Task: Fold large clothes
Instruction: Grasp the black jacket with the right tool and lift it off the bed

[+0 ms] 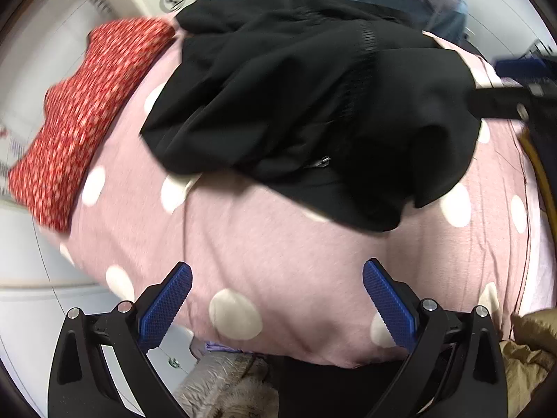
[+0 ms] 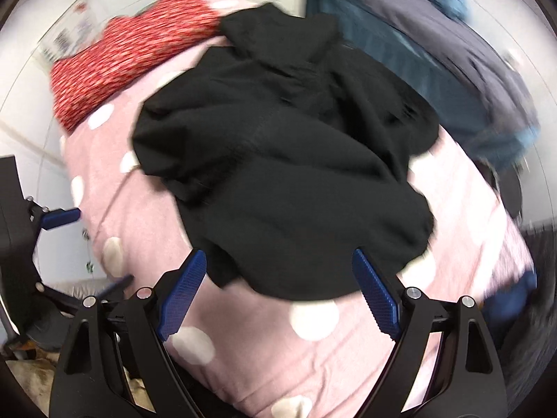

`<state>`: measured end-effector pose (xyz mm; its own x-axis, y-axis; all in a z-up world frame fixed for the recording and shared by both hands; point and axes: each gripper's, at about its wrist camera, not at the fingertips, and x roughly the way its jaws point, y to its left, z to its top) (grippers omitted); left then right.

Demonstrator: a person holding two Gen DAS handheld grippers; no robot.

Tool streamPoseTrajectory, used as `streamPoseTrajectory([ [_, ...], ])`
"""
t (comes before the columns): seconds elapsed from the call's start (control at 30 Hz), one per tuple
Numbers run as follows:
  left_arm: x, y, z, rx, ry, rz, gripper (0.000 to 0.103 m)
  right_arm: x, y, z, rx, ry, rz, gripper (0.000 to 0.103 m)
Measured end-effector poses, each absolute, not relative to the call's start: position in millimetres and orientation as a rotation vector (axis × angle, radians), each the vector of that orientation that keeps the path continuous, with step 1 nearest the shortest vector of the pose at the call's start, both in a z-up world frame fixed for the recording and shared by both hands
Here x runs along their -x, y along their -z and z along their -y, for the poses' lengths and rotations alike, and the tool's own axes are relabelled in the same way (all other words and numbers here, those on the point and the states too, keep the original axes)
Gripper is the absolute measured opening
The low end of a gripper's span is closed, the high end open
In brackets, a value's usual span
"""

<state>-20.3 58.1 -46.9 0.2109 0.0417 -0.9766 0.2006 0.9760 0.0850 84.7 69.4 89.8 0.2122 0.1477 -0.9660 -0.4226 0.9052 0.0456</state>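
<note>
On the pink spotted cover point(image 1: 278, 261), the crumpled black garment point(image 1: 313, 111) shows no clear axis; both jaws apart.

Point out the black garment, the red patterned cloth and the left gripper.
black garment point(image 1: 296, 104), left wrist view, middle of the crumpled heap
red patterned cloth point(image 1: 87, 111), left wrist view, its centre
left gripper point(image 1: 276, 299), left wrist view, between the fingertips

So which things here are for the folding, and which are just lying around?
For the folding:
- black garment, crumpled on the pink spotted cover
- left gripper, open
- right gripper, open

Just lying around:
- red patterned cloth
- blue and grey clothes
- tan fabric
</note>
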Motion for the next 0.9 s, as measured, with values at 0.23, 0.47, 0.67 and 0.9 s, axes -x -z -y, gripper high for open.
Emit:
streamPoseTrajectory([
  [0.23, 42, 69, -119, -0.062, -0.015, -1.425, 0.097, -105, -58, -206, 0.647, -0.708, -1.213, 0.085],
  [0.47, 55, 81, -158, 0.078, -0.061, -1.433, 0.097, -109, 47, -292, 1.185, -0.754, -1.186, 0.07],
  [0.67, 37, 56, -140, 0.088, 0.083, -1.288, 0.096, -204, 16, -246, 0.607, -0.701, -1.453, 0.011],
  [0.9, -14, 22, -69, 0.15, 0.449, -1.131, 0.097, -291, -56, -143, 0.095, -0.645, -1.363, 0.005],
])
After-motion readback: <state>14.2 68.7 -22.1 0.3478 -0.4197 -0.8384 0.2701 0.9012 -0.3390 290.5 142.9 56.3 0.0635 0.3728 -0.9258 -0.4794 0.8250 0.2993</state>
